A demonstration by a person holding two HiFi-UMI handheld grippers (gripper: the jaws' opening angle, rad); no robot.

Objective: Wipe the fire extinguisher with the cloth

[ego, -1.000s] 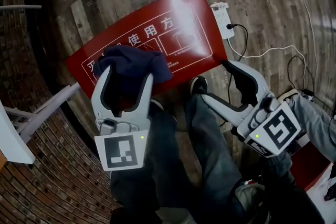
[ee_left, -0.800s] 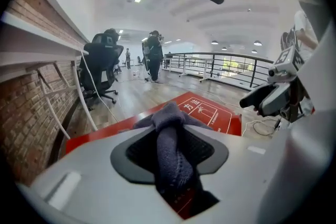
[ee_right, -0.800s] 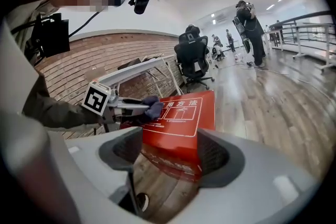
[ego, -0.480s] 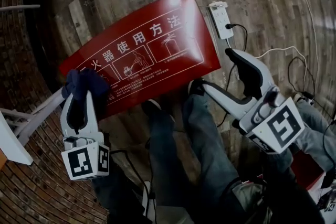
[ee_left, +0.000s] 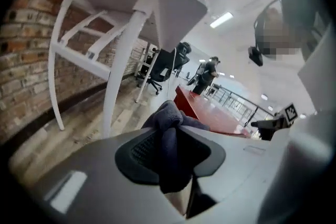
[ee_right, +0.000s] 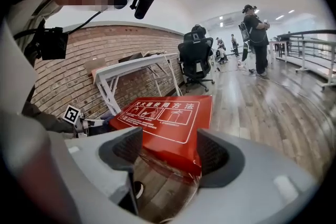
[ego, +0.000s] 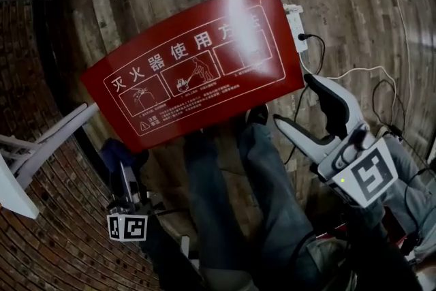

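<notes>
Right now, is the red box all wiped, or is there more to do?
Done: the cloth is picked up, pinched in the left gripper. In hand: it hangs beside the red box, off its lower-left corner and not touching it, while the right gripper waits open at the other end. Left: wiping the box; I can't tell how much is already clean.

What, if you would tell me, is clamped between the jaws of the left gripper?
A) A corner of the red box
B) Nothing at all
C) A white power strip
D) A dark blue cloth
D: in the left gripper view the dark blue cloth is bunched and pinched between the two pads of the left gripper, with folds sticking out past the jaw tips.
</notes>
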